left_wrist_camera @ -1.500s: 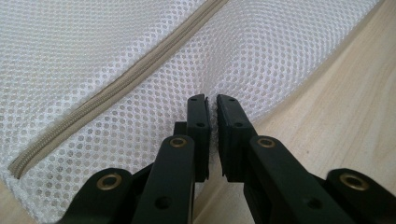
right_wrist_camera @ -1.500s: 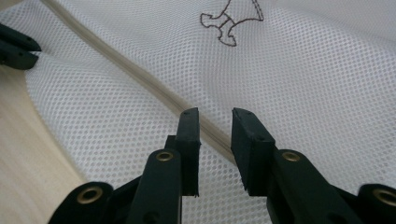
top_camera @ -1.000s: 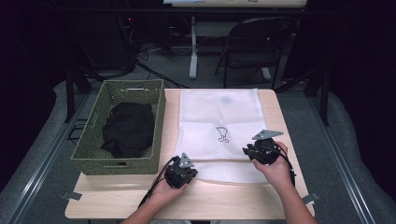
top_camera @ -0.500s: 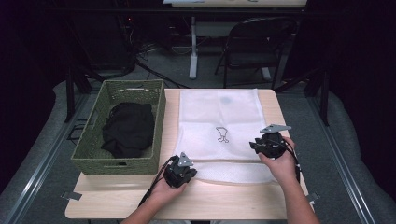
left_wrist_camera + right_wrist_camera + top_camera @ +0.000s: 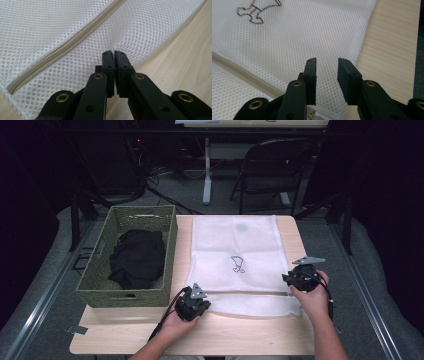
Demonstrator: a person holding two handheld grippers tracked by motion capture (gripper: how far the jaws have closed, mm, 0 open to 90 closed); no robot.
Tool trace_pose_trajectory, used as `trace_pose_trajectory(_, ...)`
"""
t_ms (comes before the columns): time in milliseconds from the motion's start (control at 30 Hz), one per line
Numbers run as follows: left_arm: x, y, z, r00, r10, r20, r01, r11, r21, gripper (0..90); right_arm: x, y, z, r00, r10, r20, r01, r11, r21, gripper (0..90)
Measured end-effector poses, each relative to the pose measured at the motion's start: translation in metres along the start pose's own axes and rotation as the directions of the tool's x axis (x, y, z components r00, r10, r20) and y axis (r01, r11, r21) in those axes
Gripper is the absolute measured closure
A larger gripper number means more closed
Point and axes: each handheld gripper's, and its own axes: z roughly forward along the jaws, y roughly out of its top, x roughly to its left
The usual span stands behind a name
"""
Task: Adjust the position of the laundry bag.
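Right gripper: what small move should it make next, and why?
Probably lower the right gripper and close it on the mesh bag near the zipper. Its jaws are open above the mesh, while the left gripper looks shut on the bag's near edge.

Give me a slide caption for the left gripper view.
Left gripper closed at the edge of a white mesh laundry bag, its beige zipper running diagonally.

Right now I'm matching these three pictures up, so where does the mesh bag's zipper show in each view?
High view: the zipper runs crosswise near the near end of the white mesh bag, between the two grippers.
Left gripper view: the zipper slants from lower left to the top, beyond the shut jaws.
Right gripper view: the zipper crosses the lower left, beside the open jaws.
Shared landmark: the wooden table.
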Motion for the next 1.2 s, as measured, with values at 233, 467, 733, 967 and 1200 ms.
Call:
trace_pose_trajectory(233,0.0,0.0,0.0,1.0,0.002,-0.002,-0.002,1.0,0.0,87.6,-0.011,-0.012,0.011,0.9988,0.048,0.009,-0.048,0.998,0.037,69.8)
trace_pose_trajectory(467,-0.001,-0.001,0.001,1.0,-0.002,-0.003,0.002,1.0,-0.001,87.5,-0.017,-0.016,0.017,0.9967,0.074,0.033,-0.076,0.995,0.06,69.5)
trace_pose_trajectory(733,-0.001,-0.001,0.001,0.9999,0.008,-0.007,-0.007,0.9999,0.008,87.5,-0.025,-0.022,0.024,0.9931,0.113,0.033,-0.115,0.99,0.083,65.7)
trace_pose_trajectory(967,-0.002,-0.001,0.002,1.0,0.004,-0.006,-0.004,0.9999,0.009,87.5,-0.026,-0.024,0.028,0.9913,0.13,0.017,-0.131,0.987,0.093,68.1)
trace_pose_trajectory(1200,-0.001,-0.001,0.003,1.0,0.003,-0.004,-0.003,1.0,0.009,87.5,-0.023,-0.024,0.029,0.9936,0.113,0.003,-0.113,0.99,0.09,78.0)
